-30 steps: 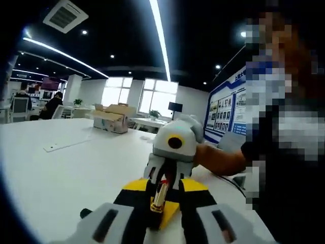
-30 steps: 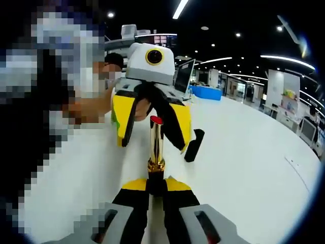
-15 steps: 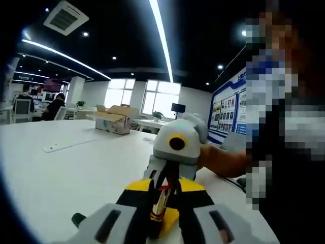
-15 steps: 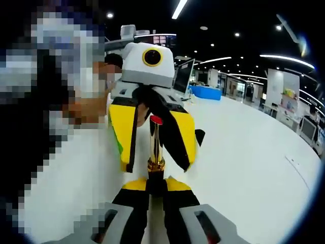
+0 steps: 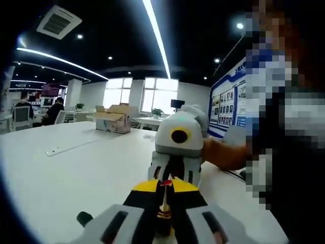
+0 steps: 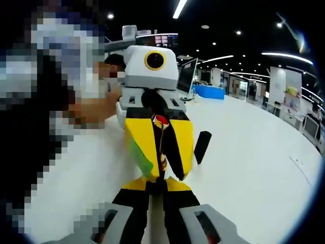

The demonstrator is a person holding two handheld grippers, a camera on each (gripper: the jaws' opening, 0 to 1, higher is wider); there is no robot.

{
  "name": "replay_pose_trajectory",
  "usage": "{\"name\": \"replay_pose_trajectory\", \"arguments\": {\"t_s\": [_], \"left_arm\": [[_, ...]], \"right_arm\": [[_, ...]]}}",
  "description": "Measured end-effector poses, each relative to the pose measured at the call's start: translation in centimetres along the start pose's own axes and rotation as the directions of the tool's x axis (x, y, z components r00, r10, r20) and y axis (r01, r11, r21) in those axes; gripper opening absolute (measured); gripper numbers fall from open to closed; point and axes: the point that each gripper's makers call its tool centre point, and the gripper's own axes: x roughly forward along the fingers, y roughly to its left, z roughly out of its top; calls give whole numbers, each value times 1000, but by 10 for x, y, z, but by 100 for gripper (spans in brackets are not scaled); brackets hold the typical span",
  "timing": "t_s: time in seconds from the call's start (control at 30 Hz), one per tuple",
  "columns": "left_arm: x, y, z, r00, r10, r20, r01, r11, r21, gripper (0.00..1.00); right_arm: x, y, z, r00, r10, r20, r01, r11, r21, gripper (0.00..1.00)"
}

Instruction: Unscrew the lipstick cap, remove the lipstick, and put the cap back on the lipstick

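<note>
right gripper (image 6: 156, 189) clamped lipstick (image 6: 161, 147) base | long axis ran 12 o'clock, red tip inside left gripper (image 6: 158, 147) jaws | left gripper grip: we couldn't tell | black cap (image 6: 202, 147) stood at 2 o'clock on table (image 6: 254, 168)

Both tools (image 5: 163, 213) (image 6: 157, 190): yellow/black jaws, grey bases w/ black slots.
</note>
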Motion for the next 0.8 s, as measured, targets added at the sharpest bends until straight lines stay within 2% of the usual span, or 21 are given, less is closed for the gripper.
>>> {"name": "replay_pose_trajectory", "arguments": {"t_s": [0.1, 0.2, 0.3, 0.37, 0.4, 0.43, 0.57, 0.67, 0.8], "left_arm": [[-5, 3, 12, 999, 14, 50, -13, 1000, -24, 9], [-12, 9, 31, 988, 34, 151, -26, 998, -56, 9], [-22, 15, 49, 965, 45, 258, -16, 993, -115, 9], [-26, 16, 56, 952, 49, 302, -6, 990, -141, 9], [-31, 18, 65, 936, 53, 348, 1, 988, -153, 9], [-34, 19, 70, 927, 55, 372, 6, 987, -160, 9], [-42, 22, 81, 893, 71, 445, 21, 980, -197, 9], [-46, 25, 87, 867, 83, 491, 51, 966, -253, 9], [-47, 28, 86, 853, 94, 513, 61, 959, -276, 9]], "right_arm": [[-5, -2, 10, 999, -3, 53, 2, 999, 37, 9], [-13, -6, 26, 990, -16, 137, 7, 998, 68, 9], [-23, -9, 42, 975, -24, 221, 4, 996, 89, 9], [-26, -9, 49, 966, -24, 257, -1, 995, 98, 9], [-31, -10, 59, 951, -32, 306, 0, 995, 103, 9], [-33, -10, 63, 944, -32, 327, -5, 994, 109, 9], [-40, -12, 74, 922, -40, 386, -7, 993, 121, 9], [-44, -12, 81, 905, -44, 423, -16, 990, 138, 9], [-48, -16, 84, 888, -49, 457, -35, 984, 173, 9]]}}
